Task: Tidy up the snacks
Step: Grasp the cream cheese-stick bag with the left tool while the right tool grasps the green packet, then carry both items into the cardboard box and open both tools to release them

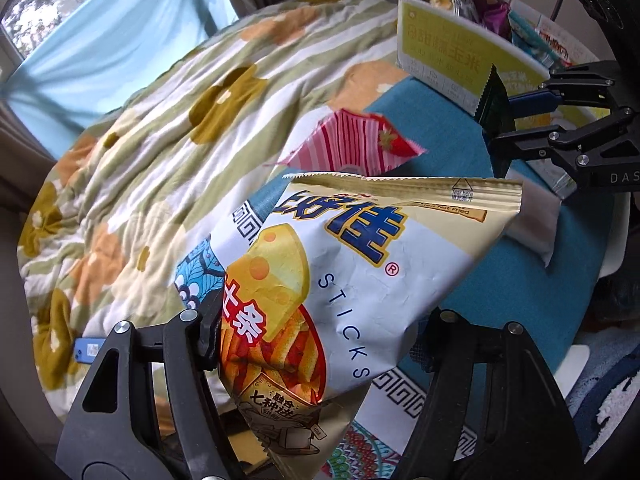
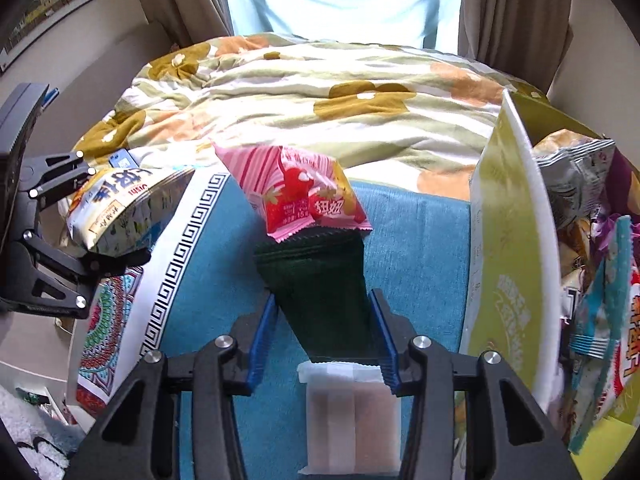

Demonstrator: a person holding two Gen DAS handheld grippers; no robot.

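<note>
Left hand-held gripper pinched a cream cheese-sticks bag across its lower half, the bag lifted clear of the blue cloth and tilted toward 1 o'clock in the left wrist view. Right hand-held gripper was clamped on a dark green packet, blue pads pressing both edges, the packet raised off the cloth and pointing toward 12 o'clock. A pink strawberry packet lay just past the green one at 12 o'clock, the two overlapping in view; whether they touched was unclear. A pale translucent packet lay flat on the cloth under the right gripper at 6 o'clock. A yellow-green carton stood at 3 o'clock in the right view, open-topped, stuffed with mixed snack bags. The cloth had a white key-pattern border at 9 o'clock. Behind it lay a floral duvet on the bed, with curtains at 12 o'clock. A small blue item sat on the duvet at 8 o'clock in the left view, too small to identify.
</note>
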